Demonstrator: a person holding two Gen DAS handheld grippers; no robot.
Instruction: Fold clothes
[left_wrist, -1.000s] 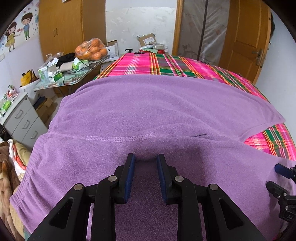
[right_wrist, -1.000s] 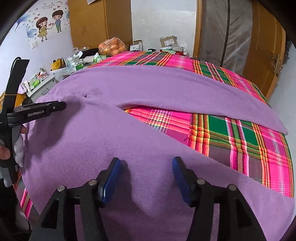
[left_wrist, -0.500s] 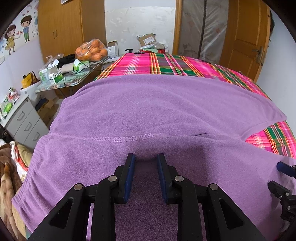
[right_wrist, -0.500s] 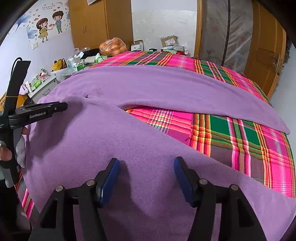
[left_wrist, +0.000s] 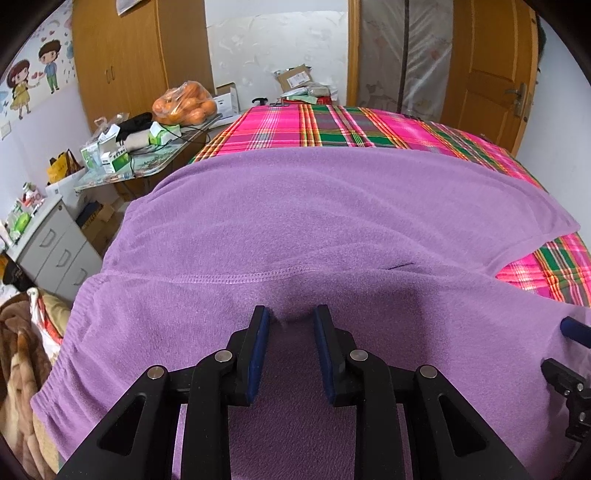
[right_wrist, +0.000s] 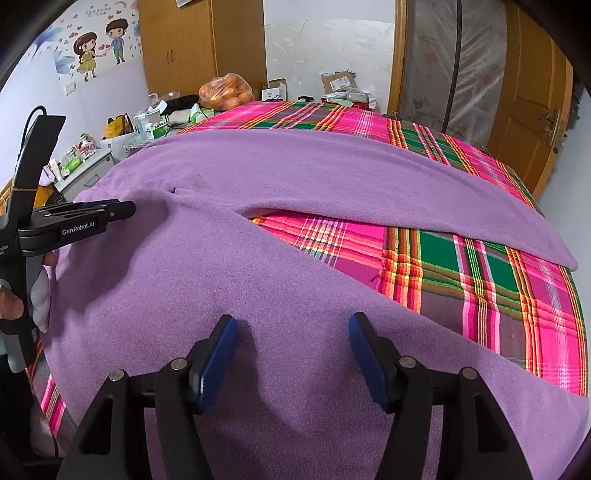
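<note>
Purple fleece trousers (left_wrist: 332, 206) lie spread over a pink and green plaid bed (left_wrist: 332, 125). My left gripper (left_wrist: 291, 317) sits just behind the stitched waistband seam, its jaws narrow, with a small hump of purple cloth pinched between the blue pads. In the right wrist view the left gripper (right_wrist: 125, 211) shows at the left edge, held by a hand (right_wrist: 11, 302). My right gripper (right_wrist: 291, 325) stands wide open over the near trouser leg (right_wrist: 258, 258), nothing between its fingers. One blue right fingertip (left_wrist: 570, 326) shows at the left wrist view's right edge.
A cluttered side table with a bag of oranges (left_wrist: 184, 105) stands left of the bed. Grey drawers (left_wrist: 55, 251) and a brown blanket (left_wrist: 18, 362) are at the near left. A wooden door (left_wrist: 491, 92) is beyond the bed. Bare plaid (right_wrist: 480, 266) shows between the trouser legs.
</note>
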